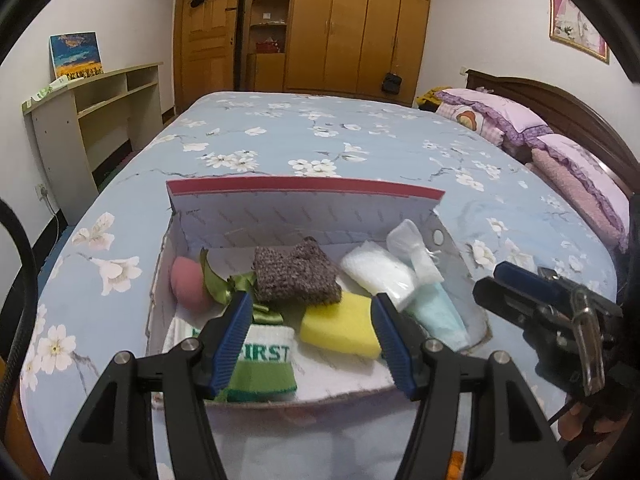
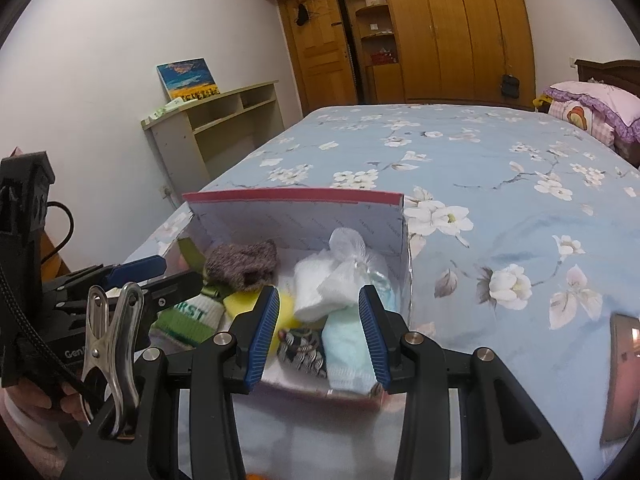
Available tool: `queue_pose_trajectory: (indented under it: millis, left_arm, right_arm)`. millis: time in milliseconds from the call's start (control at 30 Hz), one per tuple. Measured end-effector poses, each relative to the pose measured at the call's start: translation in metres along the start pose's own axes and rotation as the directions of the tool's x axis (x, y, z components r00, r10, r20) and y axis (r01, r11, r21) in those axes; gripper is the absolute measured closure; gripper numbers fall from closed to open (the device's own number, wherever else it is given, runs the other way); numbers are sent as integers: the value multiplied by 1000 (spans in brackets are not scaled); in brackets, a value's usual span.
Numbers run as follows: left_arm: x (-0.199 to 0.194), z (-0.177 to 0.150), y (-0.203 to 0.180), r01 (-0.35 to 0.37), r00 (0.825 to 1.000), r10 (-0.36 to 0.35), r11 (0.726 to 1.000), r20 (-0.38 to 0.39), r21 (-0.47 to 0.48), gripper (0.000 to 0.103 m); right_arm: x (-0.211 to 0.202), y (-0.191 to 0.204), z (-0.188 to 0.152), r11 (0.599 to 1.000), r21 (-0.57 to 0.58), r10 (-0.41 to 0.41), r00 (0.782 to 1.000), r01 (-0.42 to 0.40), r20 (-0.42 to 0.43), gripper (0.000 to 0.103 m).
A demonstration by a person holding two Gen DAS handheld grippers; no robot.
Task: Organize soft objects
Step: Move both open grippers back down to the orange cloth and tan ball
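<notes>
- Left wrist view: a cardboard box (image 1: 176, 240) sat on the floral bedspread (image 1: 320, 136), its red-edged lid (image 1: 304, 186) standing up along the far side.
- Inside, at the left wall, lay a pink sponge ball (image 1: 186, 286), with a green ribbon (image 1: 232, 286) beside it.
- A grey knitted sock (image 1: 294, 276) lay across the middle, its long axis running left to right.
- A yellow sponge (image 1: 340, 326) rested in front of the sock, long side tilted slightly down to the right.
- A white-and-green sock (image 1: 268, 364) printed with letters lay at the near wall, cuff end toward the camera.
- At the right, a white rolled cloth (image 1: 378, 276) and a pale blue towel (image 1: 438, 314) pointed diagonally from the far right corner toward the near wall; a white mesh pouch (image 1: 412, 246) sat at the far right corner.
- The left gripper (image 1: 310, 346) hung over the near edge of the box, jaws apart and holding nothing.
- Right wrist view: the right gripper (image 2: 318, 332) hung above the box's right half, jaws parted, empty, with the towel and a black-and-white patterned item (image 2: 302, 350) seen between them below.
- The towel's long axis ran from far to near in this view.
</notes>
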State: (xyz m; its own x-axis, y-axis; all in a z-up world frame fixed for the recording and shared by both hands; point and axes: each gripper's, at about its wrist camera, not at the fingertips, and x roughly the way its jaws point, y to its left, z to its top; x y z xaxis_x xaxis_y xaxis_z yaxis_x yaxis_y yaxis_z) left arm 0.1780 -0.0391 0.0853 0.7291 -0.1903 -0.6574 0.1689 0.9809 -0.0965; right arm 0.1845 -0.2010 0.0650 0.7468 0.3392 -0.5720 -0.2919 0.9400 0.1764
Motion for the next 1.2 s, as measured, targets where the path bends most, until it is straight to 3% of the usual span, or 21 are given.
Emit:
queue_pose_trajectory:
  millis: [767,1200]
  left_arm:
    - [-39,-54,-22,72,996,-71,997,-57,11,38]
    - [-37,-94,-46,153,977,-146,988,-155,35,38]
  right_arm:
    - [-64,14,-47,999,10,-46,997,47,-58,60]
    - [-87,13,-84,997,23,-74,993,77,-93,60]
